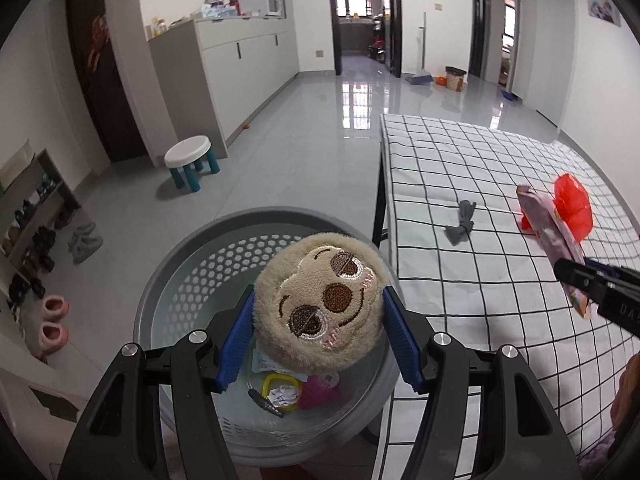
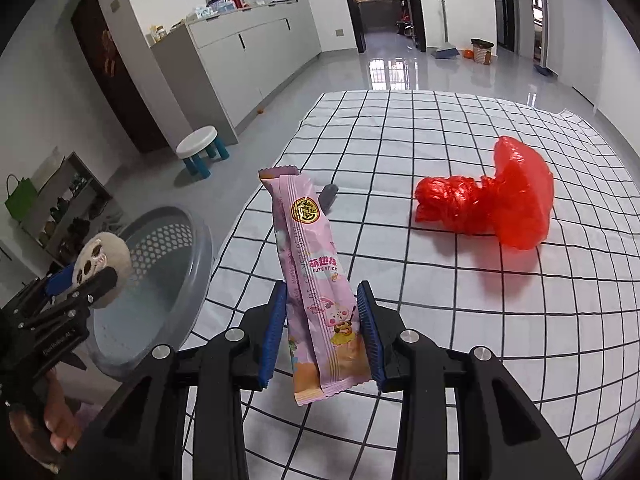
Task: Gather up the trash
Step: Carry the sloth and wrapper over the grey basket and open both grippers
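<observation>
My left gripper [image 1: 318,326] is shut on a round beige plush toy [image 1: 320,304] with an embroidered face, held above the grey perforated basket [image 1: 192,264]. Small bits of rubbish lie on the basket's bottom. My right gripper [image 2: 322,328] is shut on a pink snack wrapper [image 2: 310,276] that stands upright over the checked tablecloth [image 2: 440,320]. A crumpled red plastic bag [image 2: 492,196] lies on the cloth farther right. A small grey knotted scrap [image 1: 462,222] rests on the cloth, partly hidden behind the wrapper in the right wrist view. The left wrist view shows the wrapper [image 1: 548,232] and the bag [image 1: 572,204] at the right.
The basket stands on the floor against the table's left edge. A white stool [image 1: 190,158] with teal legs, a shoe rack [image 1: 32,232], grey cabinets [image 1: 240,64] and open glossy floor lie beyond. A broom and a small bin [image 1: 455,78] stand at the far wall.
</observation>
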The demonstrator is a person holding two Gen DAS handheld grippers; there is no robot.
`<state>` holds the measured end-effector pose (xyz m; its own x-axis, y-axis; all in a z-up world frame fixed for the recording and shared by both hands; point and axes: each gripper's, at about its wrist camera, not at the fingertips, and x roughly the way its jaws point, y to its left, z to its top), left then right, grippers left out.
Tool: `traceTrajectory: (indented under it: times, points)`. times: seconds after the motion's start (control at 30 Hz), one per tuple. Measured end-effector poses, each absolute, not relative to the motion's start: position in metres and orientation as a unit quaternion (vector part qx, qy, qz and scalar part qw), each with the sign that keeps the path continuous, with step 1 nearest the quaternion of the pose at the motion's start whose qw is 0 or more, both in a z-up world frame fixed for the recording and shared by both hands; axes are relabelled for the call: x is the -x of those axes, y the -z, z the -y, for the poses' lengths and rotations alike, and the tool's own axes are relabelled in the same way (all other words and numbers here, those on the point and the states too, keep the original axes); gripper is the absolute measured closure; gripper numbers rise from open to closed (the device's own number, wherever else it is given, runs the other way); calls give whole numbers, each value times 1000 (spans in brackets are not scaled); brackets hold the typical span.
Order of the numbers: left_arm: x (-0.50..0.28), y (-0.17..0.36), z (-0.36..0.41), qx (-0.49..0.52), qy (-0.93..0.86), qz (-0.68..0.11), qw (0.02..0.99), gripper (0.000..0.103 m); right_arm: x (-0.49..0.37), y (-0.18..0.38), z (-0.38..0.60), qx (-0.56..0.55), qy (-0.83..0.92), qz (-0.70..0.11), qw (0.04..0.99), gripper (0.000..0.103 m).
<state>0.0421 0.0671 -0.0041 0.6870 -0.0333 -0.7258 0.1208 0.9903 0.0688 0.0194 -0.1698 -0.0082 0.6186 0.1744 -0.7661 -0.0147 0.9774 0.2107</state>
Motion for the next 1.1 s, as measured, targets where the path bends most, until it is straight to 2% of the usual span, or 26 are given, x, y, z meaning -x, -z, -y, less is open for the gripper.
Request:
traceTrajectory:
  times: [1.1]
  points:
    - [-48,14,-133,3,-40,-409,911,42,-57,-2,19,-29,-187,-444,876,68]
